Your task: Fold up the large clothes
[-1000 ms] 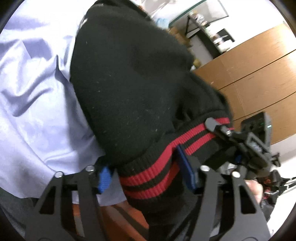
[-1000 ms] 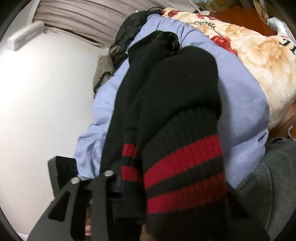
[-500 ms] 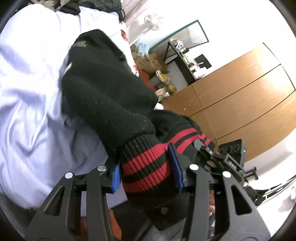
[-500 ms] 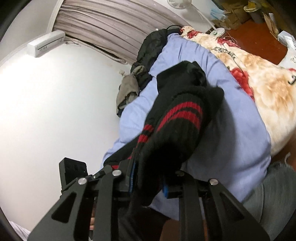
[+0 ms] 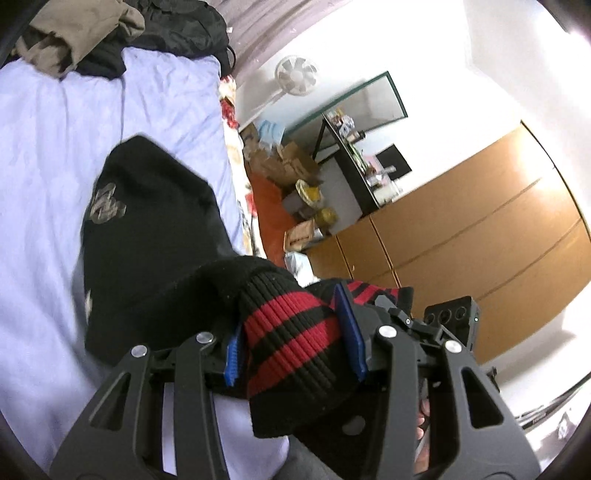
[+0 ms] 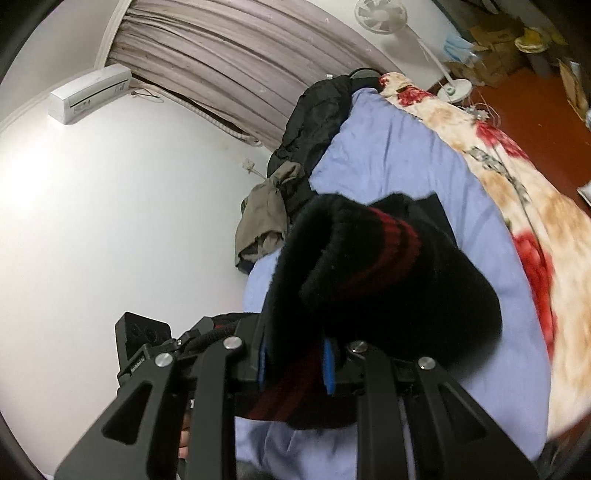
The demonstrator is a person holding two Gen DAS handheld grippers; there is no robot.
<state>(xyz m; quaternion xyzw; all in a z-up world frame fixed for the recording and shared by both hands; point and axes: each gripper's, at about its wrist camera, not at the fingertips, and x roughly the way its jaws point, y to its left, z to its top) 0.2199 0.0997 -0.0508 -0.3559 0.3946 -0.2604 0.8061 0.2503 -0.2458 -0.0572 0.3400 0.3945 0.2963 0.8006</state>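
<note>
A black knit sweater (image 5: 147,236) with a red-striped ribbed hem (image 5: 295,332) stretches from the lilac bed sheet (image 5: 55,147) up to both grippers. My left gripper (image 5: 291,339) is shut on the bunched striped hem, blue pads pressing its sides. In the right wrist view my right gripper (image 6: 295,363) is shut on another thick fold of the sweater (image 6: 388,280), whose red stripes show above the pads. The sweater's far end, with a faded print, still lies on the sheet. The right gripper's body (image 5: 450,317) sits close beside the left one.
A pile of dark and khaki clothes (image 6: 266,214) lies at the head of the bed. A floral blanket (image 6: 517,192) hangs over the bed's right side. Wooden wardrobe doors (image 5: 480,240), boxes (image 5: 280,162) and a standing fan (image 6: 380,14) are beyond the bed.
Both grippers have risen and drawn back from the bed, lifting the striped hem with them. The sweater now fills less of each view, and the jaws have tightened on the cloth.
</note>
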